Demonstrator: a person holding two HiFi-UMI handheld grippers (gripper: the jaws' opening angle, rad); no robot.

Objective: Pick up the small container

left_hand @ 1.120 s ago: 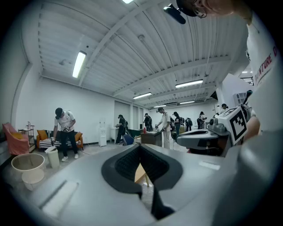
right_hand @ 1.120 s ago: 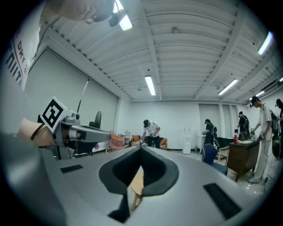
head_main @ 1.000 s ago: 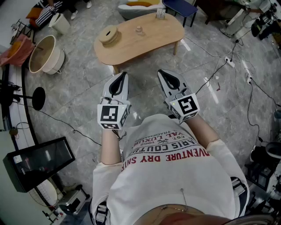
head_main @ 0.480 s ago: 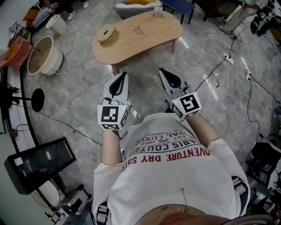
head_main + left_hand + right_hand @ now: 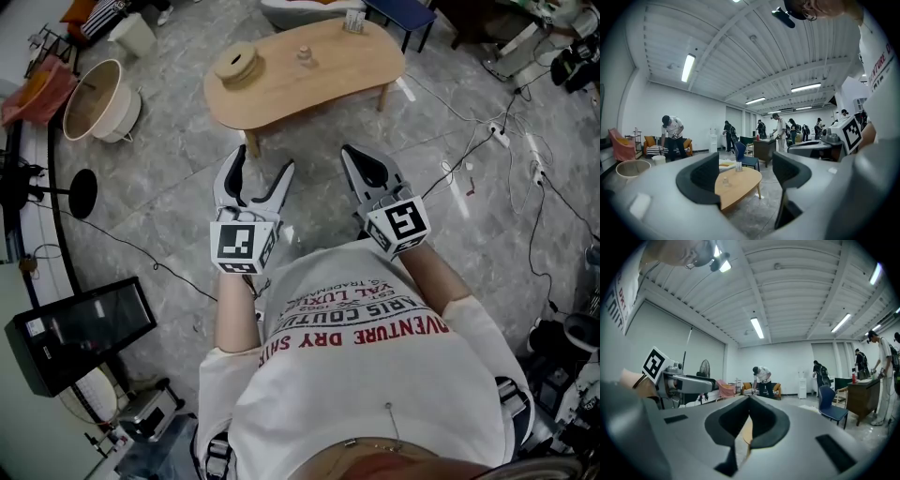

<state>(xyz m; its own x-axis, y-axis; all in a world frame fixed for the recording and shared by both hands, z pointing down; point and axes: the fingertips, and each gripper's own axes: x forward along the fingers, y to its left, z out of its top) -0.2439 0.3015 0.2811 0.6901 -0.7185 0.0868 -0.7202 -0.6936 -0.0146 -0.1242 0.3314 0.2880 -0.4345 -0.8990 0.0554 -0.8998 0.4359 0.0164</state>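
Observation:
The small container (image 5: 304, 56), a little clear jar, stands on the low wooden table (image 5: 323, 84) ahead of me; in the left gripper view it shows as a small clear jar (image 5: 725, 180) on the table (image 5: 740, 185). My left gripper (image 5: 262, 165) hovers over the floor short of the table, its jaws opening with nothing between them. From its own camera, the left gripper (image 5: 747, 176) frames the table between its spread fingers. My right gripper (image 5: 355, 156) is beside it, shut and empty, and the right gripper (image 5: 749, 420) shows its pads meeting.
A round wooden spool (image 5: 236, 64) and a clear holder (image 5: 353, 20) also sit on the table. A cream basket (image 5: 92, 101) stands at the left, a black monitor (image 5: 82, 333) at the lower left. Cables and a power strip (image 5: 498, 134) lie on the floor at the right.
The left gripper's jaws have gone from shut to wide apart. The table sits slightly lower in the head view. The right gripper stays shut.

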